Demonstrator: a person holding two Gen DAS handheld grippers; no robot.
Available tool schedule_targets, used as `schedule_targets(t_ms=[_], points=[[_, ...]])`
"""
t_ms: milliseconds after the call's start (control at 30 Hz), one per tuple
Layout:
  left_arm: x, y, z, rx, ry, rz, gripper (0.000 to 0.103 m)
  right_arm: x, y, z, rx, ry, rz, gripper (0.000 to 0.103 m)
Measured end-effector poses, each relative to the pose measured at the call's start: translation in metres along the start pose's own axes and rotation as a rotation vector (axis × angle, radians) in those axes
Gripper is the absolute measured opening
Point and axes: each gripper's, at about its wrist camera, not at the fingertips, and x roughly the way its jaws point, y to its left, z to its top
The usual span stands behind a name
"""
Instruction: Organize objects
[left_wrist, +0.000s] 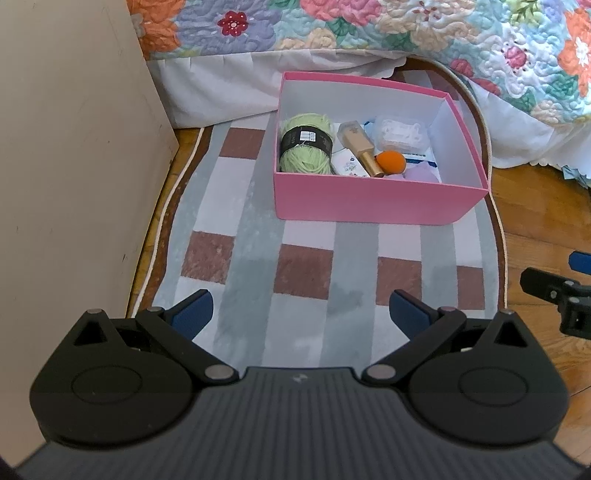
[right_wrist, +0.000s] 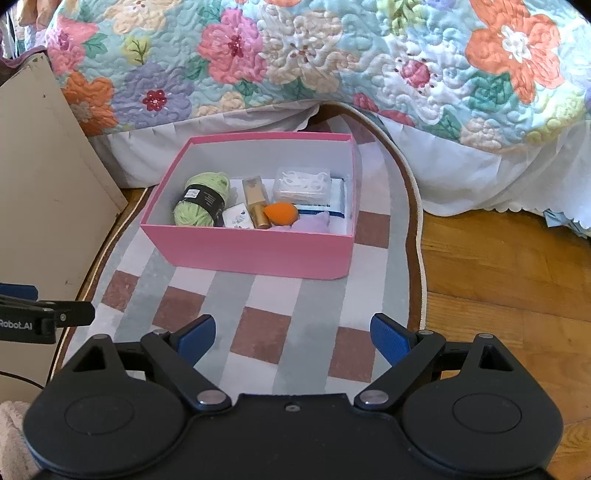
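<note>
Checked rug (left_wrist: 306, 243) covers the wood floor (right_wrist: 498, 266) below a flowered quilt (right_wrist: 332, 55) along the top of both views. On it sits a pink box (left_wrist: 369, 203), open-topped, upper centre in each frame, its long side running across the picture. Inside, green yarn (left_wrist: 304, 144) lies at the left, a gold bottle (left_wrist: 364, 149) points toward the near wall, and an orange sponge (left_wrist: 389, 162) rests beside it. Bare rug lies between the box and both tools. Left gripper (left_wrist: 301, 314) and right gripper (right_wrist: 293, 339) stand spread wide, holding nothing. Only the right view shows floor right of the rug; the left view is filled at left by a beige panel (left_wrist: 74, 166).
</note>
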Motion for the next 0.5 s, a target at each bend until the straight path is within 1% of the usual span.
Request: schedule_targets(t_ms=[500], points=[[0.0040, -0.0043, -0.0004, 0.019, 0.021, 0.013, 0.103, 0.0026, -0.0011, -0.0006, 0.006, 0.009, -0.029, 0.093]])
